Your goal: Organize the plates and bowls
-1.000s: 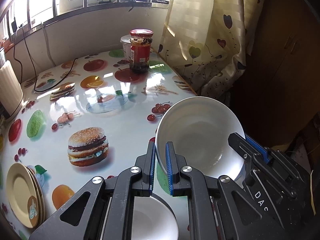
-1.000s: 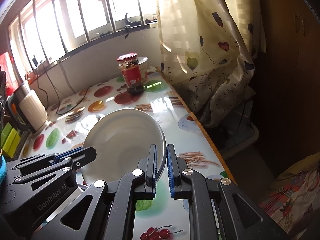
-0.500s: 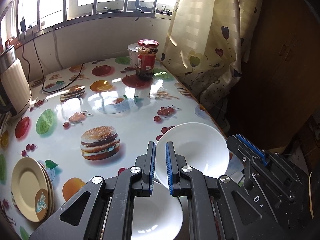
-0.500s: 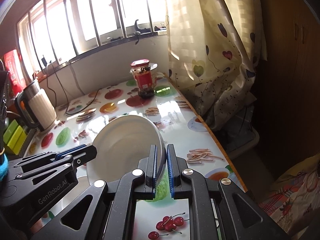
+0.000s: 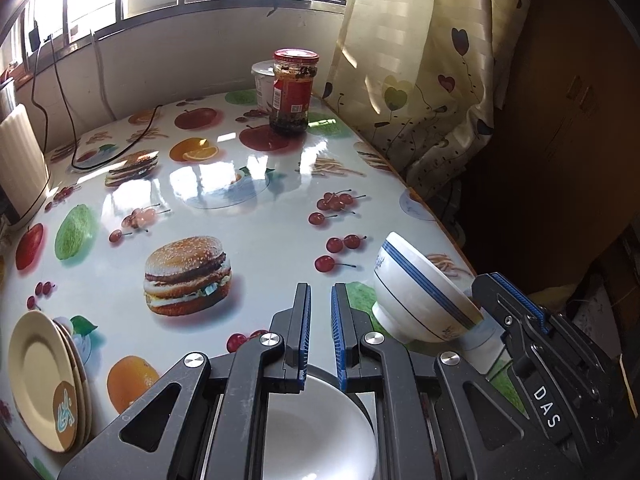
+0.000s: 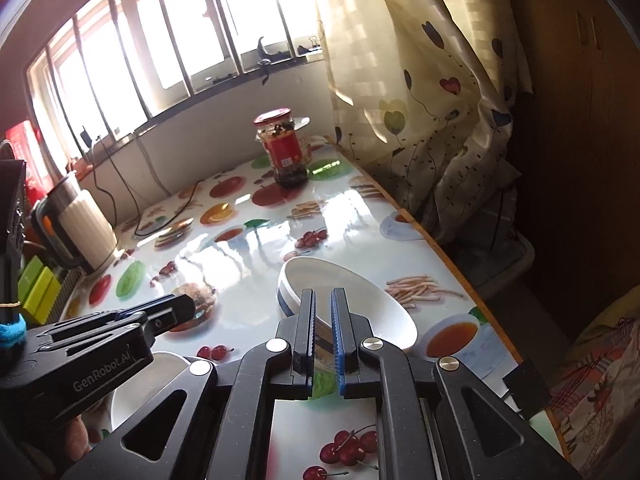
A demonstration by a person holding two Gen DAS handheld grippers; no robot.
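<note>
A white bowl with blue stripes [image 5: 420, 296] hangs tilted just above the table's right edge. My right gripper [image 6: 323, 320] is shut on its near rim [image 6: 348, 300]; in the left wrist view that gripper [image 5: 486, 286] sits at the bowl's right side. My left gripper [image 5: 318, 320] is shut with only tablecloth showing between its fingers, left of the striped bowl and apart from it. A plain white bowl [image 5: 320, 428] stands on the table under the left gripper, also seen in the right wrist view [image 6: 152, 384]. Cream plates [image 5: 44, 380] are stacked at the near left.
A red-lidded jar [image 5: 294, 92] and a white tub [image 5: 262, 80] stand at the far end of the fruit-print table [image 5: 240, 240]. A ribbed kettle [image 6: 80, 228] and a black cable [image 5: 132, 144] are at the left. A curtain [image 5: 420, 80] hangs past the right edge.
The striped bowl has tipped from showing its inside to showing its outside and sunk toward the table. My left gripper no longer overlaps its rim and stands clear to the left.
</note>
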